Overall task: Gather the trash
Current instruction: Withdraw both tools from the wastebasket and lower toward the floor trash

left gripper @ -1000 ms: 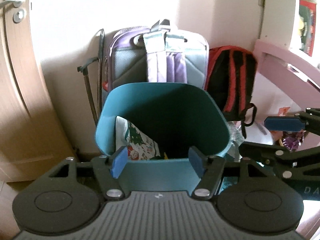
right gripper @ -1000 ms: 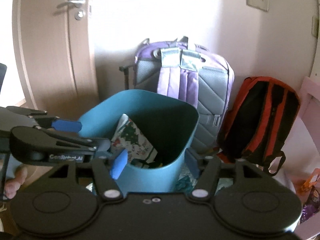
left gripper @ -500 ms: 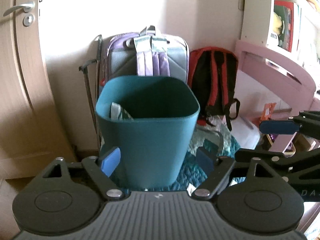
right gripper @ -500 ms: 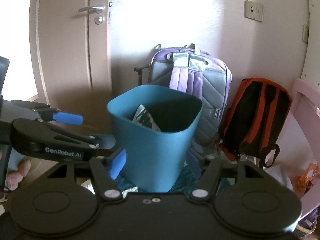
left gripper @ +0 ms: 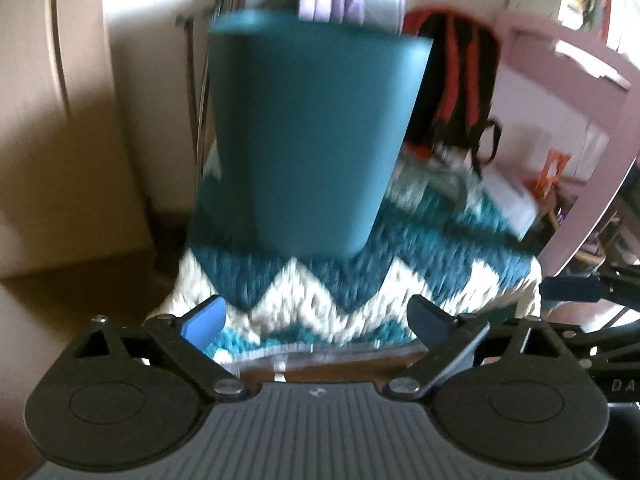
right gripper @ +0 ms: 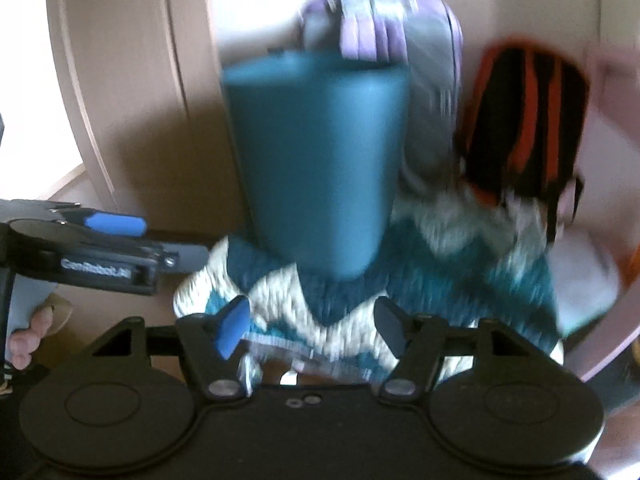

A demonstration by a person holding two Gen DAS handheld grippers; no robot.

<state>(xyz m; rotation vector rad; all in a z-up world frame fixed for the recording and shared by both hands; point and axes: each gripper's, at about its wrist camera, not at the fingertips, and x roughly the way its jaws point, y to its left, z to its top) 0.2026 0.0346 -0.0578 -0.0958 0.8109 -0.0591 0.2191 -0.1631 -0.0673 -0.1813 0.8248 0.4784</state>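
Both claws empty, jaws just opening: left gripper (left gripper: 318, 322) wide apart, right gripper (right gripper: 312, 330) apart. Teal trash bin (left gripper: 316, 136) stands ahead, above fingertips, on zigzag rug (left gripper: 360, 284). Clear wrapper (right gripper: 280, 350) just below jaws: likely next pick; descend slowly, straddle before closing.

Sunlit wall (left gripper: 152, 20) — wooden door (right gripper: 120, 80)

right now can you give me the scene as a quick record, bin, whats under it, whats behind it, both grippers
bin: teal bin, upright; inside not visible from either wrist view
under it: teal and white zigzag rug
behind it: purple backpack, directly behind against the wall; red and black backpack beside that
left gripper: left gripper, jaws have just been opening, nothing between them
right gripper: right gripper, jaws have just been opening, nothing between them
image quality: both views motion-blurred
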